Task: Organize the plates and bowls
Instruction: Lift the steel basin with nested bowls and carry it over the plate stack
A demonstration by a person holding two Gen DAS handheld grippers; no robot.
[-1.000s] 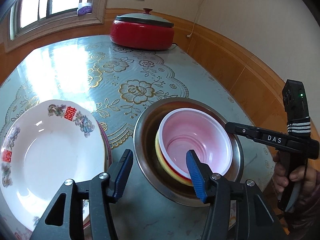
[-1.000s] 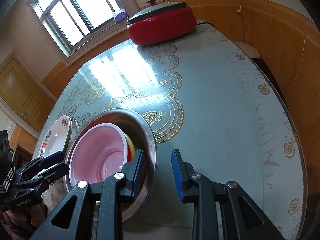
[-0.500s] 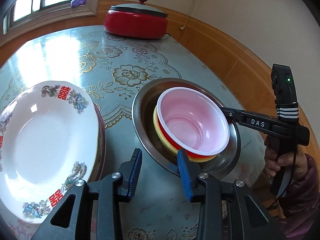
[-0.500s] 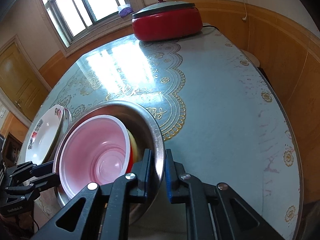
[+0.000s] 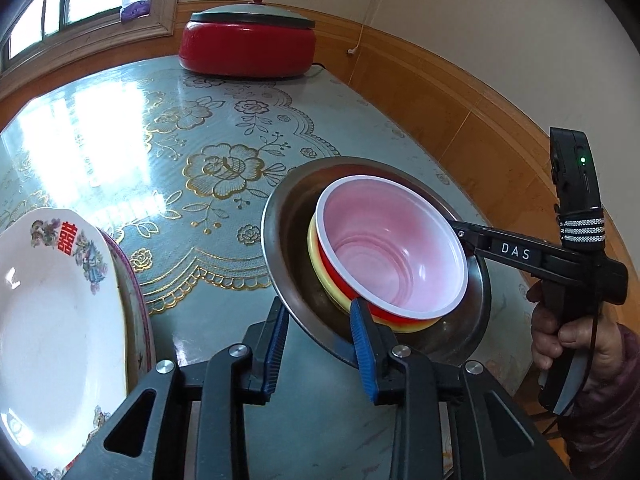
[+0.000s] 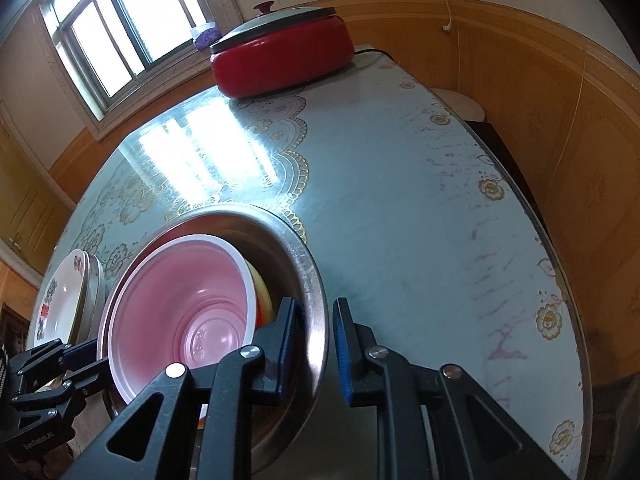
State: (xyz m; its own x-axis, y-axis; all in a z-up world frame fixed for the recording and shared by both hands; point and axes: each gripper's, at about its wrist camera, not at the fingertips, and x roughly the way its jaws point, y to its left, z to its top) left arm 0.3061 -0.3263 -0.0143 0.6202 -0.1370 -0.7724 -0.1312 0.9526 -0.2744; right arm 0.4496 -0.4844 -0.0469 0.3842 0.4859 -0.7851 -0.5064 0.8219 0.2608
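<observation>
A steel basin (image 5: 280, 216) (image 6: 308, 256) holds a yellow bowl (image 5: 316, 256) with a red bowl with a pink inside (image 5: 392, 248) (image 6: 180, 304) nested in it. My left gripper (image 5: 319, 344) straddles the basin's near rim, one pad outside and one inside. Its jaws are closing with a gap still showing. My right gripper (image 6: 316, 344) straddles the opposite rim. Its jaws are opening and the pads stand off the metal. A white plate with red characters (image 5: 52, 312) (image 6: 60, 300) lies on another plate to the left.
A red electric pot with a grey lid (image 5: 248, 48) (image 6: 280, 64) stands at the far end of the blue floral table (image 5: 180, 140). A wood-panelled wall runs close along the table's right edge. A person's hand (image 5: 568, 332) holds the right gripper's handle.
The left gripper moved in and its jaws narrowed around the basin's near rim. The right gripper pinched the rim half a second ago and has since loosened.
</observation>
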